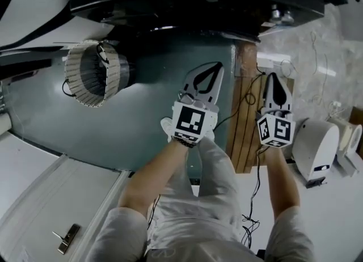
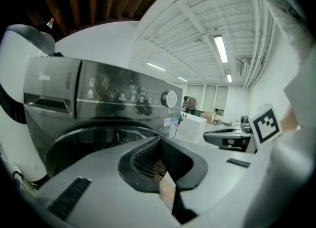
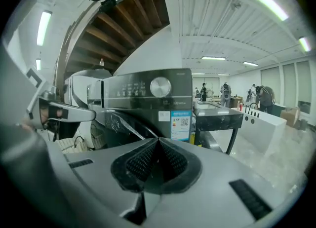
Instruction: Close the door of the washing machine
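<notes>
Glossy dark washing machine (image 3: 129, 104), round silver dial (image 3: 160, 87), blue-and-white label (image 3: 180, 122) too small to read; left gripper (image 2: 159, 142), right gripper (image 3: 158, 141) clenched, empty.

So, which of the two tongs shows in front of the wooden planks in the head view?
The right tongs: their tips lie over the wooden planks, whereas the left tongs lie over the grey-blue surface.

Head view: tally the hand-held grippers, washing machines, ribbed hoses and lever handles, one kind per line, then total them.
Hand-held grippers: 2 (left hand-held gripper, right hand-held gripper)
Washing machine: 1
Ribbed hose: 1
Lever handle: 1
Total: 5
</notes>
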A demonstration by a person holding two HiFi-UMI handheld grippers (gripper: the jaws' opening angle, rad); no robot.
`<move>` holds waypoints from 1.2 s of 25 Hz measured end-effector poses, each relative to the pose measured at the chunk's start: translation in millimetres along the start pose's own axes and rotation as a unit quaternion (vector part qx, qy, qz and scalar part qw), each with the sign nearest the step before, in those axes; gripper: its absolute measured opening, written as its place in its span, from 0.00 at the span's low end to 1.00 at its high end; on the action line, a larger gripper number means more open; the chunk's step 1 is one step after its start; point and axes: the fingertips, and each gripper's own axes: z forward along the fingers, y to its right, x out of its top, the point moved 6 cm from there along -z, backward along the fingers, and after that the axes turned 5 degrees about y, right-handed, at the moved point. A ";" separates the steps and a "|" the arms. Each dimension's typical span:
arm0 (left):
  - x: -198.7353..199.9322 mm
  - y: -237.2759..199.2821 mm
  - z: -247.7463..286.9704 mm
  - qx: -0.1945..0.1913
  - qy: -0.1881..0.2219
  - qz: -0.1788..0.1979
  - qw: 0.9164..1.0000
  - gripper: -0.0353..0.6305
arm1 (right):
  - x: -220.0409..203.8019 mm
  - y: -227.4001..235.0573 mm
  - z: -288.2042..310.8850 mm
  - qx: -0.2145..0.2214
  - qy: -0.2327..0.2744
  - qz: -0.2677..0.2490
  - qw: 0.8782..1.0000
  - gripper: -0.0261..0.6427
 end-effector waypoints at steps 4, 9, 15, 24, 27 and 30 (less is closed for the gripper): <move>46.8 -7.3 -45.0 0.015 0.011 0.004 1.000 0.06 | 50.4 -8.9 -49.3 0.007 0.009 0.001 1.000 0.06; 109.3 -11.0 -100.6 0.044 0.035 0.001 0.998 0.06 | 118.2 -19.9 -98.9 0.017 0.020 0.016 1.000 0.06; 181.0 -5.1 -161.9 0.070 0.071 0.011 0.995 0.06 | 197.0 -39.0 -137.7 0.049 0.051 0.014 0.997 0.06; 252.4 10.7 -228.5 0.084 0.113 0.035 0.989 0.06 | 283.1 -50.5 -198.8 0.055 0.115 0.025 0.991 0.06; 269.1 13.3 -246.4 0.091 0.130 0.041 0.987 0.06 | 294.5 -51.7 -213.0 0.061 0.126 0.016 0.990 0.06; 281.9 17.4 -261.9 0.092 0.139 0.046 0.985 0.06 | 307.4 -55.3 -224.6 0.071 0.131 0.002 0.989 0.06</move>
